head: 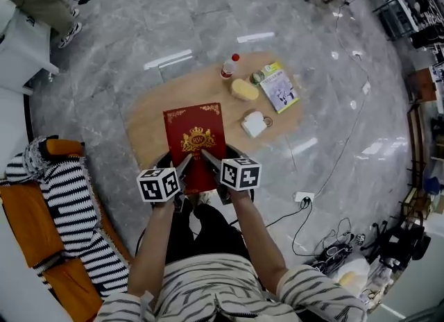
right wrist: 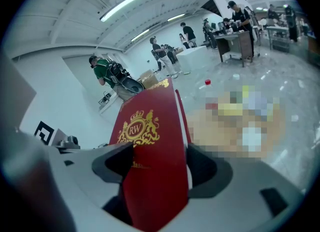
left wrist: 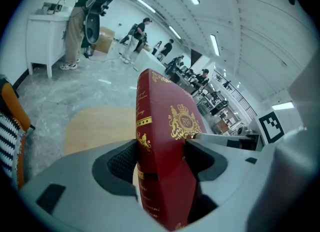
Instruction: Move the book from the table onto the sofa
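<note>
Bright strip lights [right wrist: 121, 6], floor [head: 208, 8] glare, fisheye edges

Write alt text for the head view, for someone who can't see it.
A person, seen from above, grips a red book with a gold crest in the left gripper and right gripper, at the near edge of a wooden table. A bottle sits at its far end; an orange sofa stands left.

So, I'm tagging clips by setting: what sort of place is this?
Likely a big open lab or workshop hall: strip lights, staffed workbenches, loose cables on polished stone floor.
</note>
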Available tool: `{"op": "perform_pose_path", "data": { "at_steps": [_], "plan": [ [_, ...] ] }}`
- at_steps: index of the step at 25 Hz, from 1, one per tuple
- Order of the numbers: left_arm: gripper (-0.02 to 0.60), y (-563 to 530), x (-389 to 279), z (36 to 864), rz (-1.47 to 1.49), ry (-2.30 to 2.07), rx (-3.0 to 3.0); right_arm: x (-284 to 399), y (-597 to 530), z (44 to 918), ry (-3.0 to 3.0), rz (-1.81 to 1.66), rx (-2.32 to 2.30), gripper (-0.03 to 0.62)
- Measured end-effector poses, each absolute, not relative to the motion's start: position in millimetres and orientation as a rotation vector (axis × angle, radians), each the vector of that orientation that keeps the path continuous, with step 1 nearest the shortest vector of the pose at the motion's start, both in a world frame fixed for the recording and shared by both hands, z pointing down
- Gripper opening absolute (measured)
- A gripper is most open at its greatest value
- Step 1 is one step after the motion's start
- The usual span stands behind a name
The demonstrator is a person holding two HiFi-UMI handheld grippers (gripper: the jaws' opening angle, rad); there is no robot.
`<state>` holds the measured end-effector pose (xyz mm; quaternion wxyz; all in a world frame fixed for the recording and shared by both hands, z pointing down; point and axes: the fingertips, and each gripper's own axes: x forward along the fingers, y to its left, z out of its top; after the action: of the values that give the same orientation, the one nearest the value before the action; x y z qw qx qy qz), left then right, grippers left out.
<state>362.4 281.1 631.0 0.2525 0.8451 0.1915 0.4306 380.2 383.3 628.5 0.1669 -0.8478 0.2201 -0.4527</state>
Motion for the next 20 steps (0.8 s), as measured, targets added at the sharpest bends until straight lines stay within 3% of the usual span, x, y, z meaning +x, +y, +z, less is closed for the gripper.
{"op": "perform_pose_path", "data": {
  "at_steps": [20],
  "plan": [
    [0.305,280.8,319.2,435.0,0.902,0.531,2.472,340.3,382.1,429.8,0.747,-1.020,-2.574,0.351]
  ]
}}
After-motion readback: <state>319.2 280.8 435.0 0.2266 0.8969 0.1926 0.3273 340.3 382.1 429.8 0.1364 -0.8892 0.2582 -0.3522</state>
